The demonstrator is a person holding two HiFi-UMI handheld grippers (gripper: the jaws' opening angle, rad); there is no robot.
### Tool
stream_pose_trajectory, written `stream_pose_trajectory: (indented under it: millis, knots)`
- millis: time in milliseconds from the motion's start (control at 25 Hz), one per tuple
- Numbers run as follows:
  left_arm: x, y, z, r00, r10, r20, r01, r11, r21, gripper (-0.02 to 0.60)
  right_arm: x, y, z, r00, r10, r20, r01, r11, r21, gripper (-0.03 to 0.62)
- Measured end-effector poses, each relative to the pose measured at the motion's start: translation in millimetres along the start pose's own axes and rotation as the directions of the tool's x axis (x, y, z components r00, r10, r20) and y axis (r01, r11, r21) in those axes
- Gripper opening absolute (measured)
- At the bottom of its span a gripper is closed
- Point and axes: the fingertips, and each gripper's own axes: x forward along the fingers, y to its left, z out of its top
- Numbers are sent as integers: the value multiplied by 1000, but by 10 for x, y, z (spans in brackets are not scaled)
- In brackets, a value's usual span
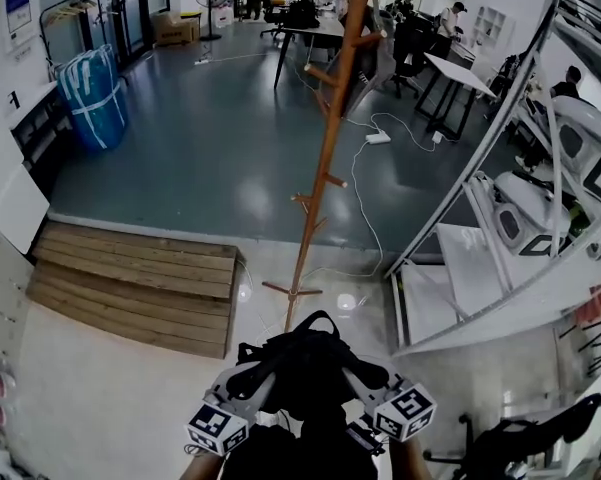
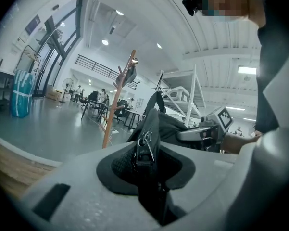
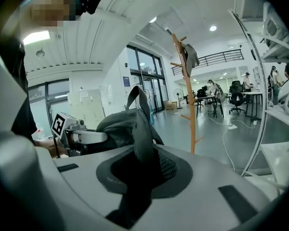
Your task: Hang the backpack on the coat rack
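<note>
Transport step, we judge. The black fabric backpack (image 1: 305, 363) hangs in the air between both claws, low in front of us. It is not yet at the tall wooden coat rack with angled pegs (image 1: 325, 158), which stands on the floor just ahead. The left gripper (image 1: 252, 378) is clamped on the bag's zippered edge, and the right gripper (image 1: 365, 373) on a padded, mesh-backed fold. The top carry loop (image 3: 136, 96) sticks up free. A dark item (image 3: 191, 57) already hangs on an upper peg. Next move, we'd say: close in, lift the bag, steer that loop over a free peg, then release both claws.
</note>
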Motion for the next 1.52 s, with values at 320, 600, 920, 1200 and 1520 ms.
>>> stream_pose_trajectory:
  millis: [320,600,920,1200,1520]
  knots:
    - [500,292,61,998,61,-18,-62,997,-41,91,385,-537,108,998,59,-18,-59,998,1,61]
    - [1128,455,122,994,108,-19,-109,993,-53,92,621,-1232,235,991,129,-32,-129,992,3,61]
    - [1901,643,264,988,151,19,-150,986,-69,92,954,-2045,399,979,202,-35,-203,979,-26,61]
    - [2467,826,431,981,191,27,-188,979,-74,92,1196,-2617,589,968,248,-45,-249,968,-26,61]
    - [2894,1074,456,965,262,12,-260,961,-94,92,1507,-3091,750,954,296,-52,-299,953,-58,61]
